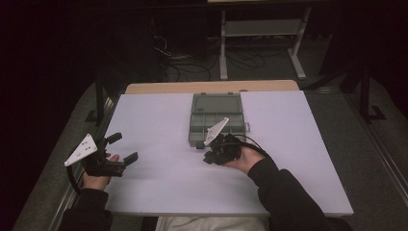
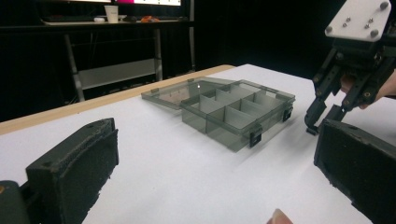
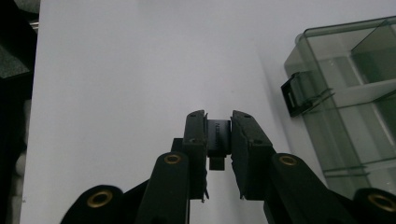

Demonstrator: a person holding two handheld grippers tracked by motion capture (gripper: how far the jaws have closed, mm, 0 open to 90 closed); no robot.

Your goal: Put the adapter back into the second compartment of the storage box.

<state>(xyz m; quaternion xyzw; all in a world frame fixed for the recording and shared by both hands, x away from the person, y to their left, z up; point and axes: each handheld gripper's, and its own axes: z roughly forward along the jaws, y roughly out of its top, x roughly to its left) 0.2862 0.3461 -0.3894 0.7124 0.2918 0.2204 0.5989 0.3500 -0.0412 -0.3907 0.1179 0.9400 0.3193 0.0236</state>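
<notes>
The fingers (image 3: 195, 140) of the right gripper (image 3: 218, 140) are pressed together on one small black block (image 3: 218, 136), which sits upright between the two pads with a narrower stub poking out at its lower end. The right gripper view shows this grip close up, above the white table (image 3: 130, 70) and just beside the near left corner of the box. In the high view the block is too small to make out; there the right gripper (image 1: 211, 155) hangs just in front of the box's near edge.

There is one clear grey compartment box (image 1: 216, 120) on the table, lying open with its lid (image 1: 216, 103) folded flat away from the person. The left gripper view shows the box (image 2: 236, 116) from the side: dividers split it into several compartments (the exact number cannot be counted), and those that can be seen look empty. Two black latches (image 2: 255, 137) hang on its near wall; the right gripper view shows one latch (image 3: 299, 95) close up.

The left gripper (image 1: 122, 149) rests at the table's left edge, well apart from the box, its two jaws spread wide with nothing between them. Its own view shows both padded fingers (image 2: 74, 168) far apart, with the right gripper (image 2: 322, 121) farther off beside the box.

There are two grippers, one box and one block in all.
</notes>
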